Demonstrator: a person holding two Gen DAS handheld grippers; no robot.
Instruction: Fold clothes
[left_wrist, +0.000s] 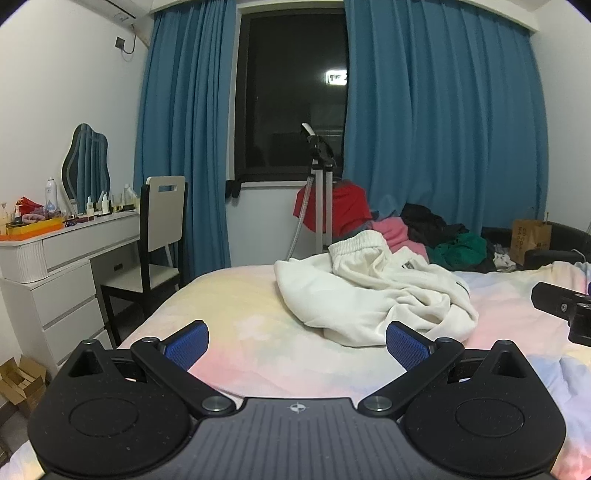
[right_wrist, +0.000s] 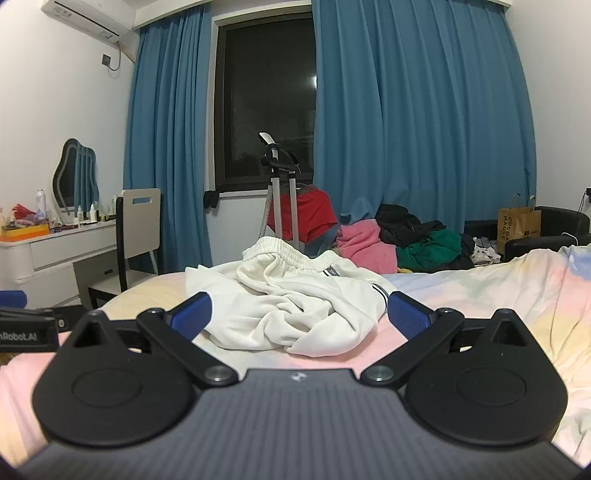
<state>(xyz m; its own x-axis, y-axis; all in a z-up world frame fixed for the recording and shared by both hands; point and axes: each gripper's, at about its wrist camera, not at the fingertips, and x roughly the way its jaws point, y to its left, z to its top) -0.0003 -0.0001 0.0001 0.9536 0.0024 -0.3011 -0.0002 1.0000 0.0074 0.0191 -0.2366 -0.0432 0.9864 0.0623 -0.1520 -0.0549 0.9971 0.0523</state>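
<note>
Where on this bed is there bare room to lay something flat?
Bare bedspread lies left of the crumpled white garment, toward the chair, and right of it. It is crowded at the far edge, where the pile of clothes sits.

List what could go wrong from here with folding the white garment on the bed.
The white garment lies crumpled with its waistband bunched on top, so an open claw may pinch several layers at once. The left claw and right claw sit close together and could bump. The soft bedspread might get grabbed along with the cloth.
</note>
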